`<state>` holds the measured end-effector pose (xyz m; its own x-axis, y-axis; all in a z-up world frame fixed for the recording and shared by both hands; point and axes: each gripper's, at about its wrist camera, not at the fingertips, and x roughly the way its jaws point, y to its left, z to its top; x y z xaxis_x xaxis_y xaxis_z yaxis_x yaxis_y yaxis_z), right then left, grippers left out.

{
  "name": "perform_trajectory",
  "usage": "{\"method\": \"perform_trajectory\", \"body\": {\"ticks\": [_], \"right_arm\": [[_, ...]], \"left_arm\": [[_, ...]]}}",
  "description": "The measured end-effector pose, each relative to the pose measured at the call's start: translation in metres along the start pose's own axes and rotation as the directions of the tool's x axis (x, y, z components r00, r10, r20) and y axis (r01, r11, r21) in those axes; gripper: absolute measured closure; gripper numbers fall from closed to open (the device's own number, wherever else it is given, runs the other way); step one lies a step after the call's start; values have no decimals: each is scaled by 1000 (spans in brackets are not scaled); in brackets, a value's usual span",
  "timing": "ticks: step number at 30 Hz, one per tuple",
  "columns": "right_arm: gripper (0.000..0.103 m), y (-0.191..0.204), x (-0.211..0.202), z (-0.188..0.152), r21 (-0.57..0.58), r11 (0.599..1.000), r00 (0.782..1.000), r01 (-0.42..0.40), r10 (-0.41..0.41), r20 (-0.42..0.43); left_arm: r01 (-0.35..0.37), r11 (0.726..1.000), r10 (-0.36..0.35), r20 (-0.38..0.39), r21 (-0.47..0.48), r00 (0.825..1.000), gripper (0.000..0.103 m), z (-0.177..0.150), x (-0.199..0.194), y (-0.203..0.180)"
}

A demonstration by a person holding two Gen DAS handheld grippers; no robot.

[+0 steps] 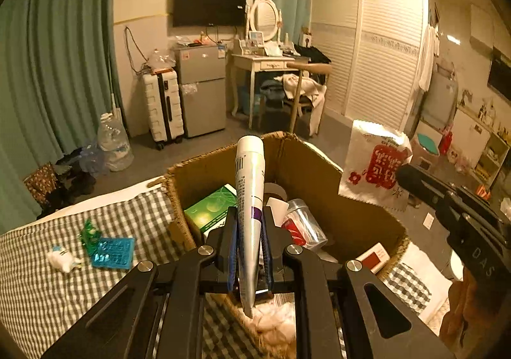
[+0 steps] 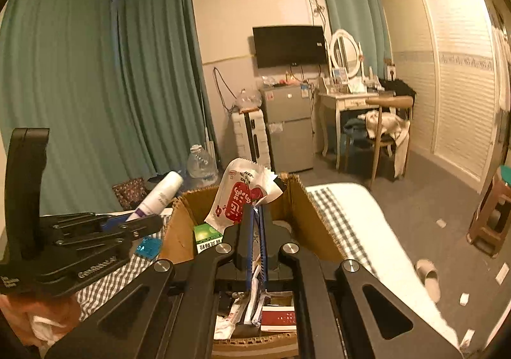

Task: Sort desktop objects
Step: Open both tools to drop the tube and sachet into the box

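Left wrist view: your left gripper point(image 1: 249, 225) fingers are clamping a white tube point(image 1: 250, 196) over the cardboard box point(image 1: 351, 199); your right gripper point(image 2: 255, 231) fingers are pinching a red-printed sachet point(image 2: 238, 199).

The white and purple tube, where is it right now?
The tube is clamped upright in the left gripper, held above the open cardboard box. In the right wrist view it shows at left, beside the box's near-left corner.
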<state>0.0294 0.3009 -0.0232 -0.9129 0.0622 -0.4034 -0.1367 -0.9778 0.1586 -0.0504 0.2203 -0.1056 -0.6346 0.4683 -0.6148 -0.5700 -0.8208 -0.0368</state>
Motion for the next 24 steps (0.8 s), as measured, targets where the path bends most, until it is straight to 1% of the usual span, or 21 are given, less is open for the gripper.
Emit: {"method": "perform_trajectory", "body": {"ticks": [4, 7, 10, 11, 12, 13, 14, 15, 16, 20, 21, 23, 24], "right_arm": [[99, -10, 20, -10, 12, 1000, 999, 13, -13, -45], [97, -16, 29, -12, 24, 999, 998, 27, -25, -52], [97, -19, 30, -13, 28, 999, 998, 26, -25, -58], [97, -19, 30, -12, 26, 999, 998, 27, -26, -56], [97, -18, 29, -12, 24, 999, 998, 29, -28, -53], [97, -17, 27, -10, 22, 999, 999, 27, -26, -48], [97, -15, 24, -8, 19, 1000, 999, 25, -24, -40], [97, -13, 21, -6, 17, 1000, 999, 23, -22, -31], [97, -12, 19, -4, 15, 1000, 999, 19, -19, -25], [97, -6, 7, 6, 4, 1000, 1000, 2, -2, 5], [97, -5, 3, 9, 4, 1000, 1000, -5, 5, 11], [97, 1, -7, 14, 2, 1000, 999, -19, 19, 26], [97, 4, -10, 17, -1, 1000, 999, -24, 24, 32]], "left_arm": [[22, 1000, -22, -40, 5, 999, 90, -4, 26, -1], [37, 999, -37, -73, -5, 997, 88, -11, 41, -1], [46, 999, -46, -75, -6, 996, 87, -16, 43, 1], [49, 999, -49, -72, -7, 996, 85, -16, 42, 2], [51, 999, -51, -70, -10, 996, 81, -17, 41, 3], [52, 999, -53, -68, -14, 996, 73, -16, 39, 4], [54, 998, -55, -59, -24, 997, 68, -16, 35, 7], [56, 998, -58, -50, -32, 997, 59, -15, 31, 8], [56, 998, -57, -42, -39, 997, 56, -15, 26, 10], [37, 997, -39, -21, -61, 999, 56, -12, 2, 18], [31, 997, -32, -19, -67, 999, 54, -11, -4, 19], [13, 997, -14, -8, -80, 1000, 47, -9, -20, 24], [-3, 996, 3, 1, -87, 1000, 42, -9, -30, 30]]}}
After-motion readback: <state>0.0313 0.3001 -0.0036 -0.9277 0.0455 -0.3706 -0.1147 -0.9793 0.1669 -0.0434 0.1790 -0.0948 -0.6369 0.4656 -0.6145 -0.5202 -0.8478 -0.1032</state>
